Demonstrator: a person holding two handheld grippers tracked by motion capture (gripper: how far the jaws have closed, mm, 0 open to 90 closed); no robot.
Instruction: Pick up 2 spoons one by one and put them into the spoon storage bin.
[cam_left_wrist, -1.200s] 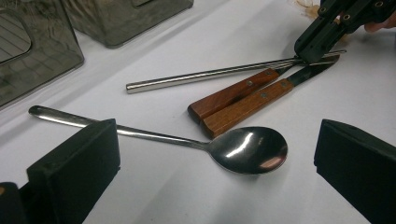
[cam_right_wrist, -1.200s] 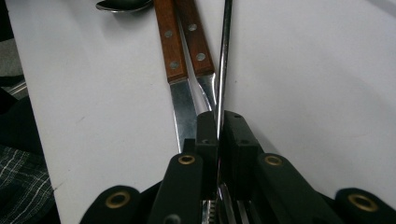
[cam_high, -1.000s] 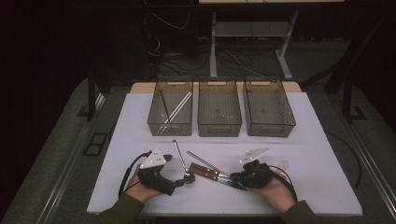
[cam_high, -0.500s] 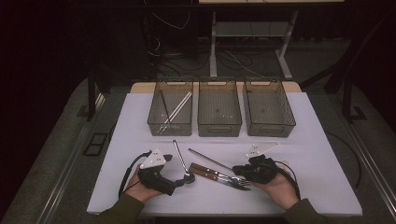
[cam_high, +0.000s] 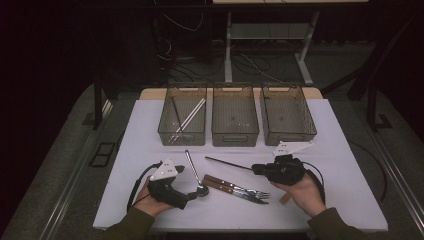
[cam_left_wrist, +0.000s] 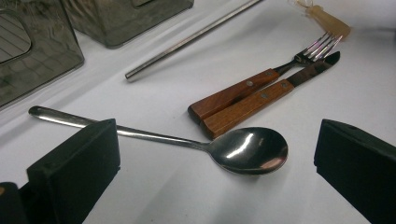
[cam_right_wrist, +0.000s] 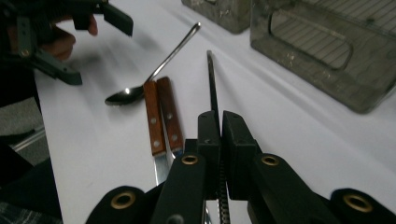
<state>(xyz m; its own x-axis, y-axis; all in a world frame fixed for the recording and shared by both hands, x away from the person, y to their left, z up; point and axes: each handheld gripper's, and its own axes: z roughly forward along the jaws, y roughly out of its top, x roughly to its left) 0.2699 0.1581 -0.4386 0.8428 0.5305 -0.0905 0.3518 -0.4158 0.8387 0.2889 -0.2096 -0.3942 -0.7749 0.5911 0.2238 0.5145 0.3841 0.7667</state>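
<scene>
My right gripper (cam_high: 256, 169) is shut on one end of a thin metal stick (cam_high: 227, 163), which points left across the white table. In the right gripper view the jaws (cam_right_wrist: 219, 125) pinch the stick (cam_right_wrist: 211, 79) as it runs away from me. My left gripper (cam_high: 194, 193) rests open at the front left beside the bowl of a spoon (cam_high: 201, 189). In the left gripper view the spoon (cam_left_wrist: 247, 150) lies between the wide-apart jaws, untouched. A fork and knife with wooden handles (cam_high: 222, 183) lie side by side between the two grippers.
Three clear bins stand in a row at the back: the left bin (cam_high: 165, 127) holds two pale sticks, the middle bin (cam_high: 235, 136) and the right bin (cam_high: 288, 136) look bare. A small tan piece (cam_high: 284, 198) lies under the right hand. The table's front edge (cam_high: 240, 226) is close.
The right gripper has risen and drifted back and right, taking the held end of the metal stick with it. The left gripper and the spoon have stayed put.
</scene>
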